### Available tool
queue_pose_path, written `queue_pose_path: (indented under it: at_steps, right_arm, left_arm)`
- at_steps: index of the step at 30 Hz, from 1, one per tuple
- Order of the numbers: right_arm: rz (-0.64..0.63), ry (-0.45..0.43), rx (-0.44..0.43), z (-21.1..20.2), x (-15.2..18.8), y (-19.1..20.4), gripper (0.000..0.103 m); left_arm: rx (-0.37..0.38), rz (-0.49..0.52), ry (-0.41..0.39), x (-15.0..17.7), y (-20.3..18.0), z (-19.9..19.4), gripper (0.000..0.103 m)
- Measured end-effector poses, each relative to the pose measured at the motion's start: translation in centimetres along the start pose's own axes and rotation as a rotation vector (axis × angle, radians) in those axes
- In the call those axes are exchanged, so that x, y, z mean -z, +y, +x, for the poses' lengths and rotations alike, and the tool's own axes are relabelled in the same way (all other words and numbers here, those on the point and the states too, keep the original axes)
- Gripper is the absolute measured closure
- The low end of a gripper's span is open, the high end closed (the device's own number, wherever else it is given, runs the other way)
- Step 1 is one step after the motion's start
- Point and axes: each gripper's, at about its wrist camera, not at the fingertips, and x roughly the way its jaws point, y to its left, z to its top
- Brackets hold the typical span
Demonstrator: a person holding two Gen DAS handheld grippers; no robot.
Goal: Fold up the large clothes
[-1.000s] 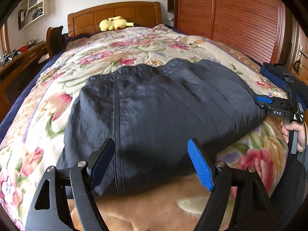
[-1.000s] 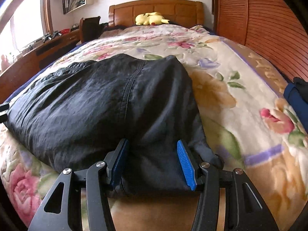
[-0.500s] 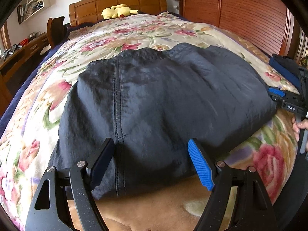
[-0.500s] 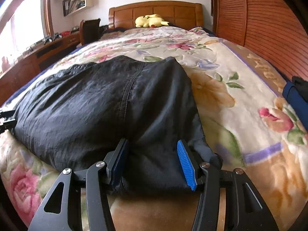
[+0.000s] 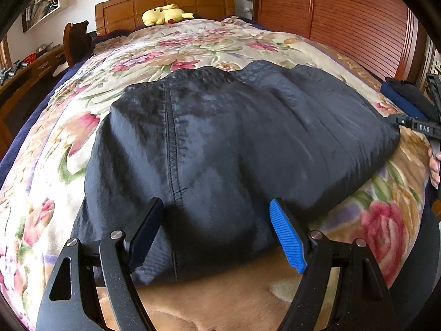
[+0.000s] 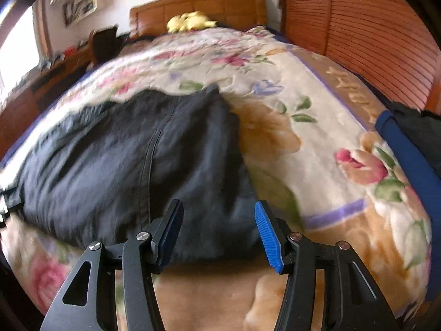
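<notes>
Black garment lying folded on a floral bed, a gripper at each near corner.

The black jacket lies flat in a wide folded slab across the near half of the floral blanket, a stitched seam running from its far edge toward the near hem. The left gripper has its jaws spread wide, straddling the near hem with cloth between them but not pinched. The right gripper is likewise well apart over the jacket's near right corner, holding nothing; that view is blurred. A yellow plush toy rests against the far wooden headboard. A dark blue bundle lies at the bed's right edge.
</notes>
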Motion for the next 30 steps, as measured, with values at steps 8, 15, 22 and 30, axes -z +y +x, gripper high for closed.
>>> queue_pose_path:
  at_steps: [8,15,22,30]
  right_arm:
    - [0.023,0.139,0.032,2.9,-0.2,-0.6,0.047]
    - [0.083,0.199,-0.055,4.4,0.2,-1.5,0.046]
    - [0.074,0.179,-0.11,2.7,-0.5,-1.4,0.085]
    - [-0.043,-0.094,-0.116,-5.0,-5.8,5.3,0.09]
  left_arm:
    - [0.004,-0.027,-0.021,-0.1,0.9,-1.0,0.023]
    - [0.002,-0.058,-0.052,-0.3,2.2,-1.9,0.023]
    - [0.023,-0.074,-0.079,-0.6,2.9,-2.9,0.023]
    - [0.02,-0.092,-0.111,-0.1,4.4,-4.3,0.023]
